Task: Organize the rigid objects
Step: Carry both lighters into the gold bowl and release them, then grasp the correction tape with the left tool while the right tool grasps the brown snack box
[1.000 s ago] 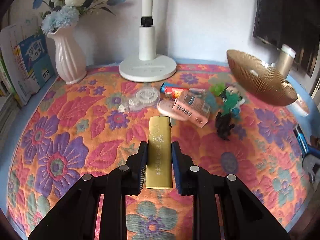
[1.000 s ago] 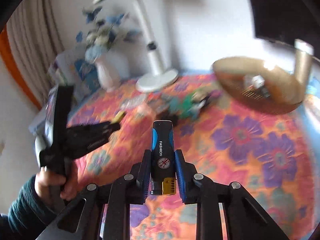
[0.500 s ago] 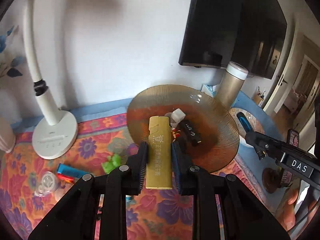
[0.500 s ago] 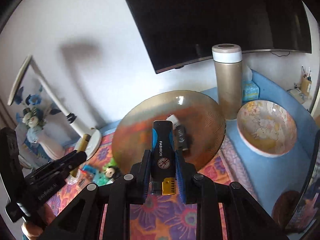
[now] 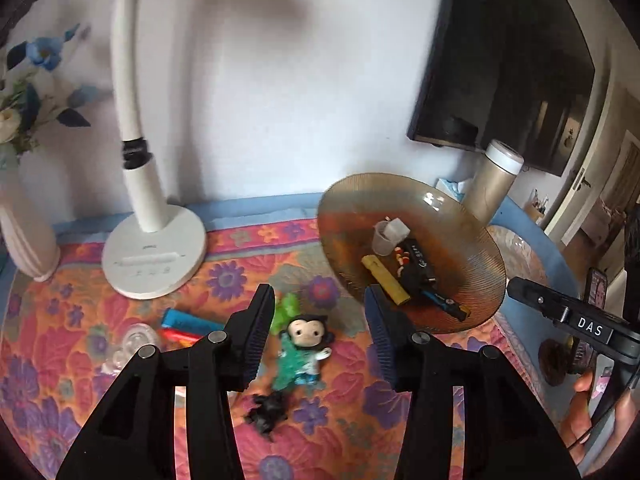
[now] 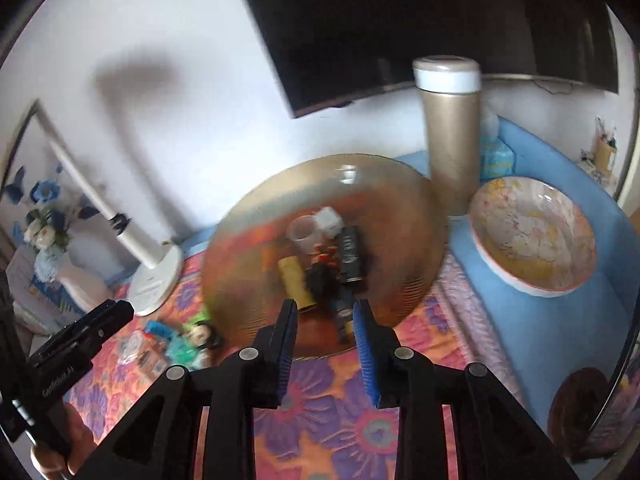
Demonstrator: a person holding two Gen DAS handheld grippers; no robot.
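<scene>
Both tongs are opening with nothing between their pads. The left tongs [image 5: 318, 334] hang over the flowered cloth [image 5: 80, 320] on the counter, parted wide, and the doll figure [image 5: 305, 346] seen in their gap lies on the cloth below them, a small black toy [image 5: 267, 411] just nearer the camera. The right tongs [image 6: 325, 344] stand at a narrower gap over the near rim of the amber glass plate [image 6: 248, 248]. In that plate lie the gold lighter [image 5: 386, 280] and, just beside it toward the right, the black-and-blue lighter [image 5: 442, 302]; with them are a small clear cup [image 5: 383, 240], a white cube [image 5: 396, 229] and a black box-shaped item [image 5: 416, 258], all bunched near the middle. Left on the cloth are a blue lighter [image 5: 192, 322], a red one [image 5: 176, 336] touching it, and a clear tape dispenser [image 5: 132, 344]. A white desk lamp [image 5: 154, 256] stands at the back, a gold flask [image 6: 450, 132] behind the plate, and a patterned bowl [image 6: 532, 232] to its right.
</scene>
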